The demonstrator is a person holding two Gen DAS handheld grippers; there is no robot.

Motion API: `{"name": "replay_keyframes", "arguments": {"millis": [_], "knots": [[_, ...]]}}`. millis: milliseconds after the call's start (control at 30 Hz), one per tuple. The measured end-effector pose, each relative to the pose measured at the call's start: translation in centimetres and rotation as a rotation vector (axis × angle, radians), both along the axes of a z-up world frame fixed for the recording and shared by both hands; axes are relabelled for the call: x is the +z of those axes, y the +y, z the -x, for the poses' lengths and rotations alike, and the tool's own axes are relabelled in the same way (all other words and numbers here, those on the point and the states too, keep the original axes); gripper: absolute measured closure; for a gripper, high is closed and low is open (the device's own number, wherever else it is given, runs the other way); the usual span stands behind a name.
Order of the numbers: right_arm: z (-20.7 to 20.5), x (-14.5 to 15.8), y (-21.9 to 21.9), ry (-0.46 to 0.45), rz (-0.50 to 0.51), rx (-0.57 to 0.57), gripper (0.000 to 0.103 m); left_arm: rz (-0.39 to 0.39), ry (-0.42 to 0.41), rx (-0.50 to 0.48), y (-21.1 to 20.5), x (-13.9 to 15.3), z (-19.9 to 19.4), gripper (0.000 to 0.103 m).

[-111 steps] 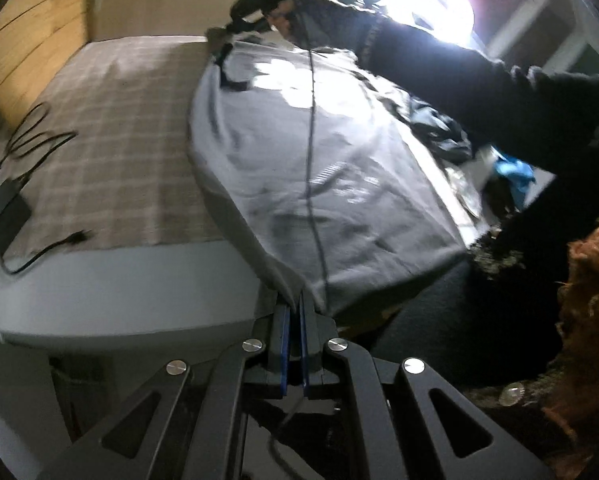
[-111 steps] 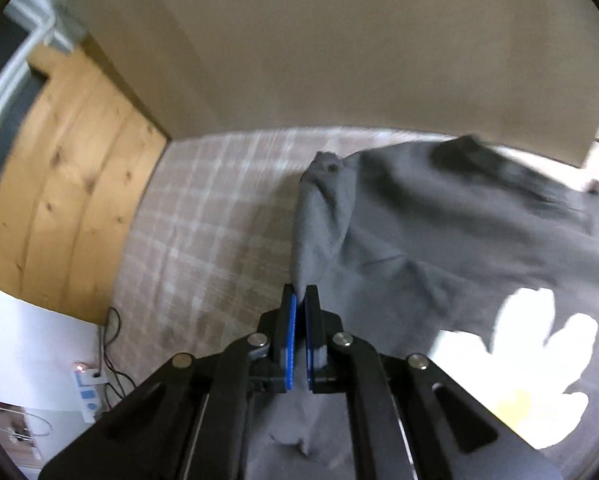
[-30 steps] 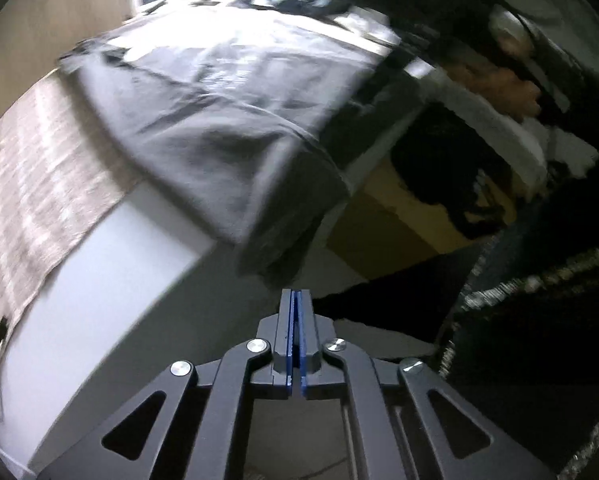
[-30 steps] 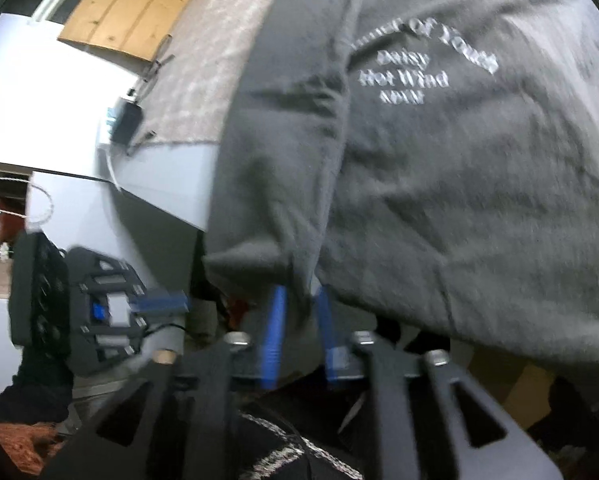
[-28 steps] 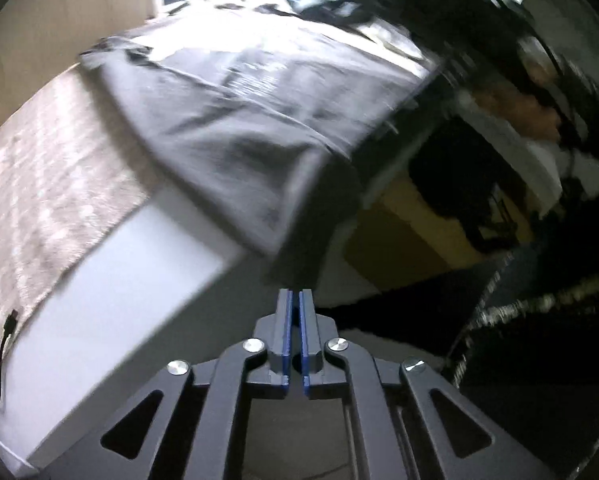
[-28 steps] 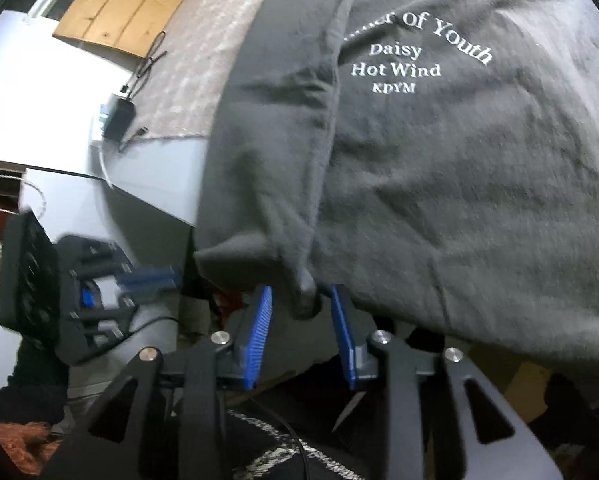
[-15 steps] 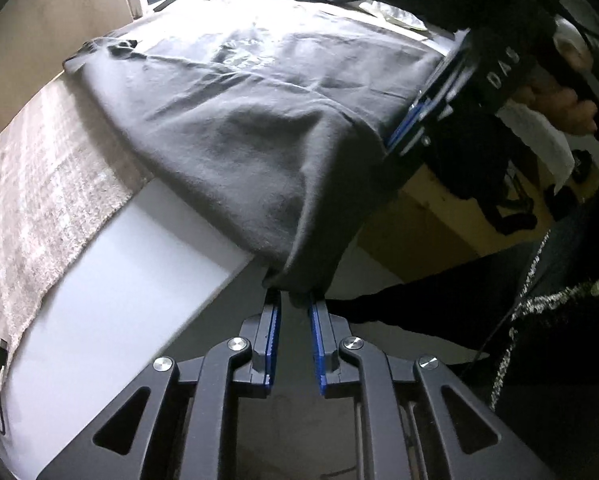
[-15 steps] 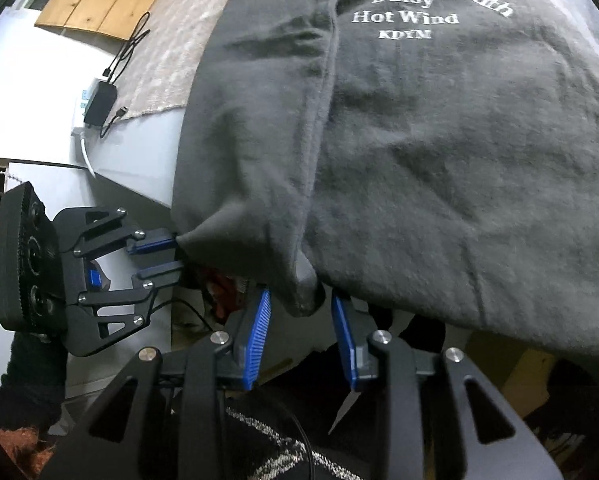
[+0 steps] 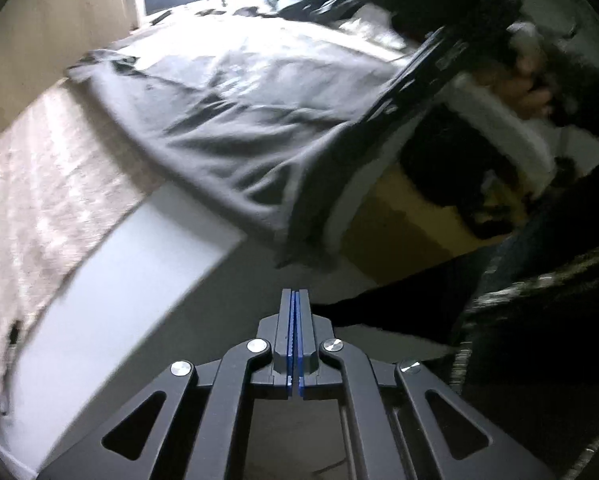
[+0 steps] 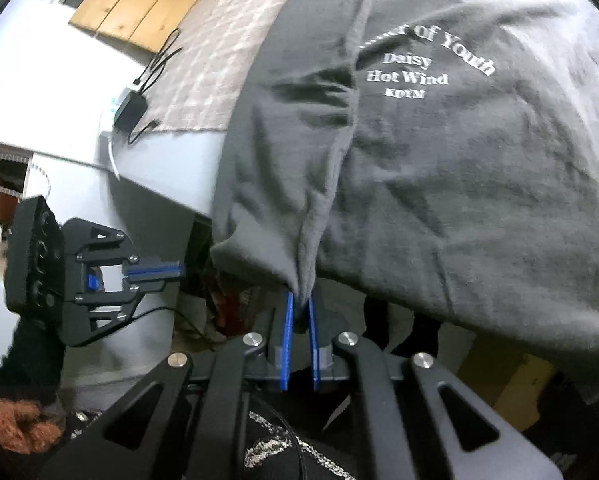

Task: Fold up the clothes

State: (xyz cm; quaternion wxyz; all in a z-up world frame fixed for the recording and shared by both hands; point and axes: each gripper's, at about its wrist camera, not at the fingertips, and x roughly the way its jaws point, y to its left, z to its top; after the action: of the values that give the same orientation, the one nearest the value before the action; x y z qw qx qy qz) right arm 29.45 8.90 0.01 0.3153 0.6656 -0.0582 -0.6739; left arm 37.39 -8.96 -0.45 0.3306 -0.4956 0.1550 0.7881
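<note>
Your right gripper (image 10: 298, 300) has closed its jaws on the dark grey printed sweatshirt's (image 10: 439, 152) hem at the bed edge; your left gripper (image 9: 295, 300) has shut empty, hem corner just ahead.

Sweatshirt (image 10: 459, 160) — matt (fleecy) cloth

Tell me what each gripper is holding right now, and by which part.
The right gripper pinches the grey sweatshirt by its hanging bottom hem. The left gripper, closing, has nothing between its pads.
</note>
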Motion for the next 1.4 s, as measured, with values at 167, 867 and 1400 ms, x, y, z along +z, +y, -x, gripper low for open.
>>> {"name": "replay_keyframes", "arguments": {"millis": [167, 867, 1400], "knots": [[0.4, 0.0, 1.0, -0.041, 0.034, -0.009, 0.096, 0.009, 0.043, -0.001, 0.6, -1.5, 0.8, 0.080], [-0.1, -1.9, 0.7, -0.115, -0.004, -0.023, 0.095, 0.038, 0.042, -0.054, 1.3, -0.4, -3.4, 0.103], [1.7, 0.3, -1.0, 0.082, -0.026, 0.004, 0.090, -0.066, 0.086, 0.126, 1.9, 0.6, 3.1, 0.098]]}}
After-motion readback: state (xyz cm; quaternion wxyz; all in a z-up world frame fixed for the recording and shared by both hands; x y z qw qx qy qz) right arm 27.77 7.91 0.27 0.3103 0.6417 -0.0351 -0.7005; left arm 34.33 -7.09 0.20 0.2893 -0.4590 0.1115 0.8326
